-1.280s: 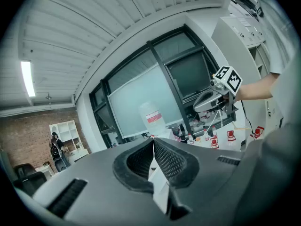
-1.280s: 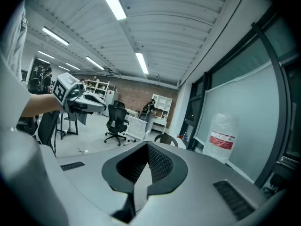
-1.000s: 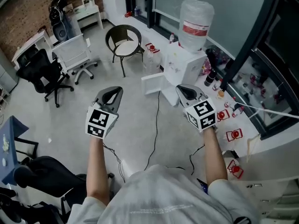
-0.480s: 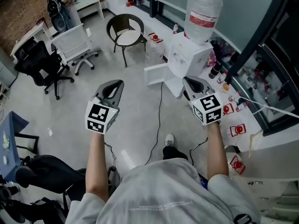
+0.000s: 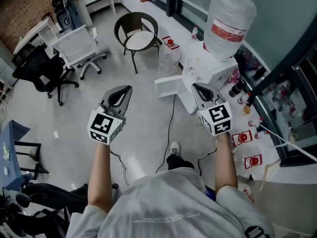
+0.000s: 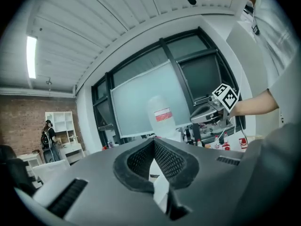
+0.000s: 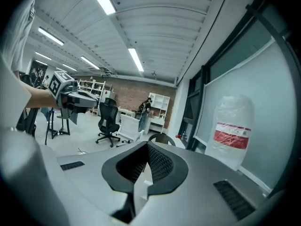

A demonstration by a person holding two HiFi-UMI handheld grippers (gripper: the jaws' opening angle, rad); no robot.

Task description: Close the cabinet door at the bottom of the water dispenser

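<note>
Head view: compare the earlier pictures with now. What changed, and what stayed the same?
The person stepped toward the water dispenser, bringing the right gripper nearer the open cabinet door; the left gripper advanced too. Nothing taken or released. Both grippers' fingers stay shut and empty; the door stays open.

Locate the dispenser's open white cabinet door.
Head view, right of centre: the white cabinet door juts left from the white water dispenser, beside the right gripper.

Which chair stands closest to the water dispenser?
The round dark-framed chair with the cream seat; the white office chair and black office chair sit farther left.
</note>
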